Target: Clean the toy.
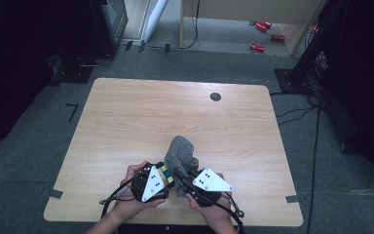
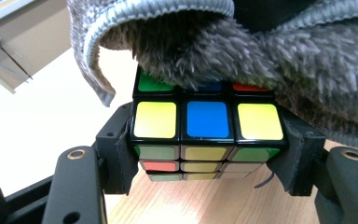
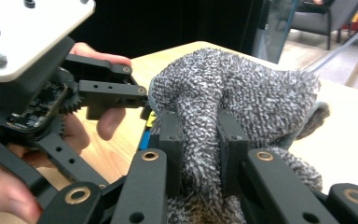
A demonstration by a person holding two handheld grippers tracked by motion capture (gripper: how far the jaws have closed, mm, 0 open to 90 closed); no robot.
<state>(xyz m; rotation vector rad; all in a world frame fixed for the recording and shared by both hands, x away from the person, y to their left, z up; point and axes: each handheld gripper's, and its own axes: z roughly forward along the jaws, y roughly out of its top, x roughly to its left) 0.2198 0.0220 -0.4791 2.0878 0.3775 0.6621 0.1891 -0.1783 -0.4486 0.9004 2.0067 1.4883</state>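
Note:
A Rubik's cube [image 2: 207, 123] sits between the pads of my left gripper [image 2: 207, 154], which is shut on its two sides; yellow and blue stickers face the camera. A grey fuzzy knitted sock [image 1: 180, 153] hangs over the far part of the cube [image 1: 166, 175], its fleecy inside [image 2: 261, 51] showing just above the stickers. My right gripper [image 3: 199, 156] is shut on a bunched fold of the sock [image 3: 233, 93]. In the high view both grippers, left [image 1: 161, 176] and right [image 1: 187, 178], meet near the table's front edge, held by a person's hands.
The wooden table [image 1: 141, 117] has a round dark cable hole [image 1: 215, 96] at the back right. Grey tape marks [image 1: 52, 193] stick to the carpet at both front corners. Red objects [image 1: 263, 34] lie on the floor beyond the table. Cables trail from both grippers.

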